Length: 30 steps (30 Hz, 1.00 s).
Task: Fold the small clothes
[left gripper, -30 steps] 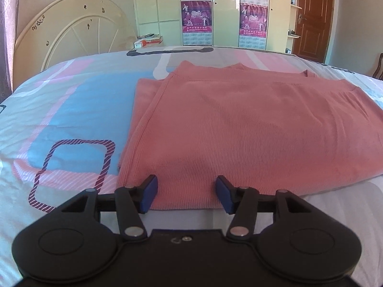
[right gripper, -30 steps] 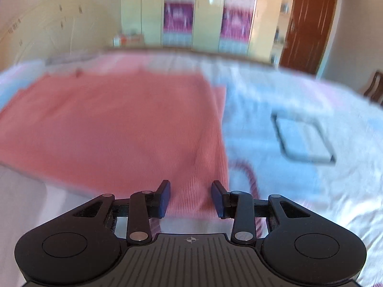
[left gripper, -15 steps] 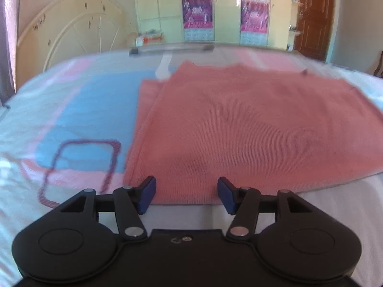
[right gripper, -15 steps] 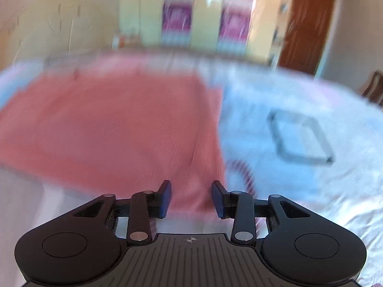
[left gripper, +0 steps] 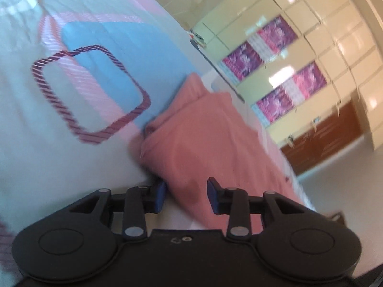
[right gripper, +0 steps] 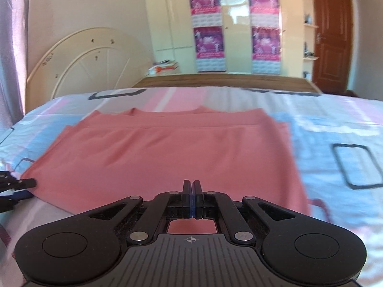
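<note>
A folded salmon-pink garment (right gripper: 172, 153) lies flat on the patterned bedsheet (right gripper: 335, 124). My right gripper (right gripper: 192, 196) is over its near hem with the jaws closed together; no cloth shows between the tips. In the left wrist view, which is rolled sideways, the garment (left gripper: 203, 138) runs away from me. My left gripper (left gripper: 185, 195) is open, its jaws on either side of the garment's near left corner. The left gripper also shows at the left edge of the right wrist view (right gripper: 14, 189).
A cream round headboard (right gripper: 88, 59) stands at the back left. A wooden footboard (right gripper: 227, 81) and cream wardrobes with purple posters (right gripper: 234, 24) are behind the bed. A brown door (right gripper: 332, 33) is at the right.
My right gripper has shut and moved left to the middle of the near hem. My left gripper has rolled sharply sideways and moved to the garment's left corner, still open.
</note>
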### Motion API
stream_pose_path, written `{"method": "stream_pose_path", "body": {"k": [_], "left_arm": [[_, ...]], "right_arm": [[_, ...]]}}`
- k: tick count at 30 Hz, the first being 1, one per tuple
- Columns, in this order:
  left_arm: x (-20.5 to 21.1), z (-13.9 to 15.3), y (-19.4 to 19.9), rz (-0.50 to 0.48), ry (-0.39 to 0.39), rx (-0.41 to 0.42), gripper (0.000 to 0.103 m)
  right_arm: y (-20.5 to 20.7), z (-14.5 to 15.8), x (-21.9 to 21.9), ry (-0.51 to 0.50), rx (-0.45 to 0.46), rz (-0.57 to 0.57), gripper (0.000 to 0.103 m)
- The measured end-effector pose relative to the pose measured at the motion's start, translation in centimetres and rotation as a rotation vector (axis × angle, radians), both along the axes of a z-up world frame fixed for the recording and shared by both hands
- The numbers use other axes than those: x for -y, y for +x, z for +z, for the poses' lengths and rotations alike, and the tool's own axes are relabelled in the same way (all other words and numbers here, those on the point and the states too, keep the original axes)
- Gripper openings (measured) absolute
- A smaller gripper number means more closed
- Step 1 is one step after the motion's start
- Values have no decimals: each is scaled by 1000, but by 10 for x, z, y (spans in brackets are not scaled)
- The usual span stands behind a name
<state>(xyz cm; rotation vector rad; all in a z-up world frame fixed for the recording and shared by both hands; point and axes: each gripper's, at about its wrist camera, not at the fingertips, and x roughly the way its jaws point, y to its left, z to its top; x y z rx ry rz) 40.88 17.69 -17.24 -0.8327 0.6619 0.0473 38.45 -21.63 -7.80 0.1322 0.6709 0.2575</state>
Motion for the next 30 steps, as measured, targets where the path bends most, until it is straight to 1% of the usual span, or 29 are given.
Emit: {"method": "stream_pose_path", "body": {"k": [3,5,7,9,11,13,14,15,16,17,18,20,21,22,23,24,26,28,29,30], "left_arm": [[-7,-8,17,44,-57,31,34],[-9,-11,27,62,-61,33,24],[-11,-14,35,55,-59,23,12],[-13,-10,34,57,-74,32,10],[-12,3,24,54,-69,96,10],[-11,10,16,50,-52,133,9],[-11,8,14,41,-42,130,9],[-10,3,17,28,-23,105,11],[-10,-3,21,32,-16,55,16],[-12,-8,23,48,-25,12,18],[-15,-11,21,61,-55,22,20],[-17,-12,21,90,-68,27,19],[-15,-9,22,92,-60,21,12],[-12,-6,21,85,-52,18,10],[-7,1,23,69,-46,40,10],[0,13,22,48,-25,73,9],[17,38,26,-14,50,116,9],[42,65,33,-87,106,159,9],[58,78,36,-125,138,178,9],[77,90,39,-169,167,195,9]], "right_arm": [[26,-5,-24,21,-26,31,0],[44,-9,-40,34,-35,49,0],[58,-10,-56,47,-40,70,0],[67,-11,-71,60,-42,93,0],[74,-10,-85,69,-36,120,0],[79,-13,-95,71,-32,140,0],[83,-21,-101,48,-57,142,0],[90,-33,-106,13,-113,136,0],[93,-40,-106,16,-121,134,0],[95,-41,-105,28,-118,135,0],[97,-39,-105,26,-124,136,0],[100,-37,-105,17,-131,146,0],[101,-38,-104,21,-133,148,0],[102,-39,-102,29,-135,146,0],[104,-40,-101,41,-140,142,0],[106,-41,-100,51,-144,139,0],[107,-42,-97,66,-146,141,0],[104,-38,-91,99,-150,143,0],[98,-32,-81,139,-120,103,0],[90,-23,-64,180,-59,41,0]]}}
